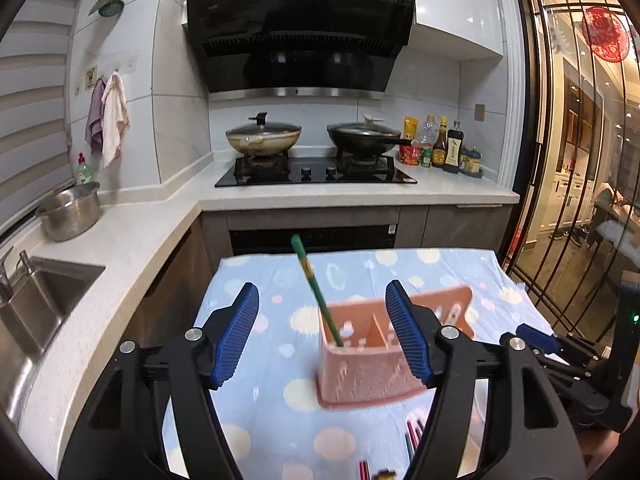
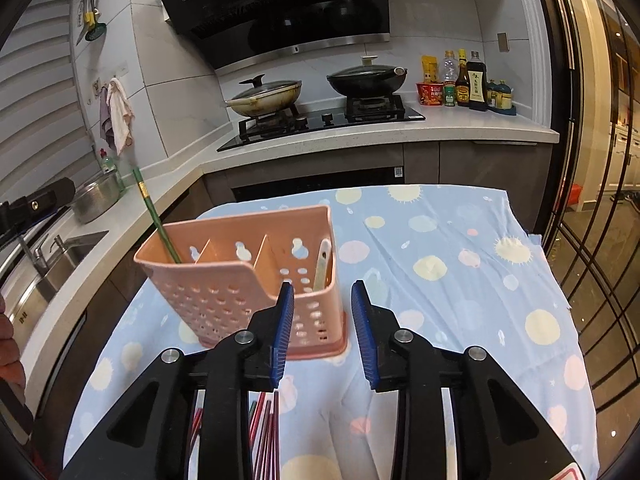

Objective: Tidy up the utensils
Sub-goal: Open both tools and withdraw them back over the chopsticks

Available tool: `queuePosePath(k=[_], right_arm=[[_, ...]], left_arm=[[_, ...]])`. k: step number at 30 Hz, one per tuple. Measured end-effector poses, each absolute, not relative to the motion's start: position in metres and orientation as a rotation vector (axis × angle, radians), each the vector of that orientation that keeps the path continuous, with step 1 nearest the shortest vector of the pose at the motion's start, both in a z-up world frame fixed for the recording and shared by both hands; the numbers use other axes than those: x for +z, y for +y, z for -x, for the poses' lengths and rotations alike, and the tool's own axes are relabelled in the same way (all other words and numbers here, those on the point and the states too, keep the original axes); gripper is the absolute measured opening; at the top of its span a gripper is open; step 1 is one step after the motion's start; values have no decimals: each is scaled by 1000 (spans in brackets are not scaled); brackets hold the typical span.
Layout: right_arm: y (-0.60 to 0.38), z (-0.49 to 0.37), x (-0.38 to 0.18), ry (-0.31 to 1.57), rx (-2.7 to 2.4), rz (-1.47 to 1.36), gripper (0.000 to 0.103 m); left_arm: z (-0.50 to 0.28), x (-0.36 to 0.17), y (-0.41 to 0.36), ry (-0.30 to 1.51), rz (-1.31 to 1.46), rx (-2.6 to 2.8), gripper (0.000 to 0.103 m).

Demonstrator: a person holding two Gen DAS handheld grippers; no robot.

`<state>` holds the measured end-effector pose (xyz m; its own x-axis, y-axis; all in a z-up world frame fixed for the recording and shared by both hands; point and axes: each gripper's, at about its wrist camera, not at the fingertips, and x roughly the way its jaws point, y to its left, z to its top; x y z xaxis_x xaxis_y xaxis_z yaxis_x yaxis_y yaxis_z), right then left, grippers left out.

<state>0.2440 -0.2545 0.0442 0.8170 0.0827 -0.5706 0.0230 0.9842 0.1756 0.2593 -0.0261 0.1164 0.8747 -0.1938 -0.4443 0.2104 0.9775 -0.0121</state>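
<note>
A pink slotted utensil caddy (image 1: 360, 368) stands upright on the blue dotted tablecloth (image 1: 280, 400). A green chopstick (image 1: 316, 292) leans in its left compartment, with its top tilted to the left. My left gripper (image 1: 324, 332) is open just above the caddy, and its pads are apart from the chopstick. In the right wrist view the caddy (image 2: 240, 280) holds the green chopstick (image 2: 156, 216) on the left and a white spoon (image 2: 322, 264) on the right. My right gripper (image 2: 323, 320) is open and holds nothing, close to the caddy's near right corner. Several red and dark chopsticks (image 2: 264, 432) lie on the cloth under it.
A counter runs behind with a black hob (image 2: 320, 120), two lidded pans (image 2: 264, 96) and sauce bottles (image 2: 468, 80). A steel pot (image 1: 72, 212) and a sink (image 1: 40, 304) are on the left. A glass door (image 1: 580, 160) stands on the right. The table's far edge (image 1: 360, 254) faces the cabinets.
</note>
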Motion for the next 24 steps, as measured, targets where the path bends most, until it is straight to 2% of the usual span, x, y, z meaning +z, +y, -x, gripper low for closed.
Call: queuePosePath(k=[5, 15, 24], right_arm=[[-246, -202, 35, 623, 21, -141, 37], [-230, -132, 12, 691, 42, -145, 37], [-214, -88, -2, 724, 36, -130, 37]], left_arm=[[-229, 87, -16, 530, -30, -201, 63], [-171, 30, 1, 657, -4, -186, 63], [-134, 20, 11, 665, -18, -177, 63]])
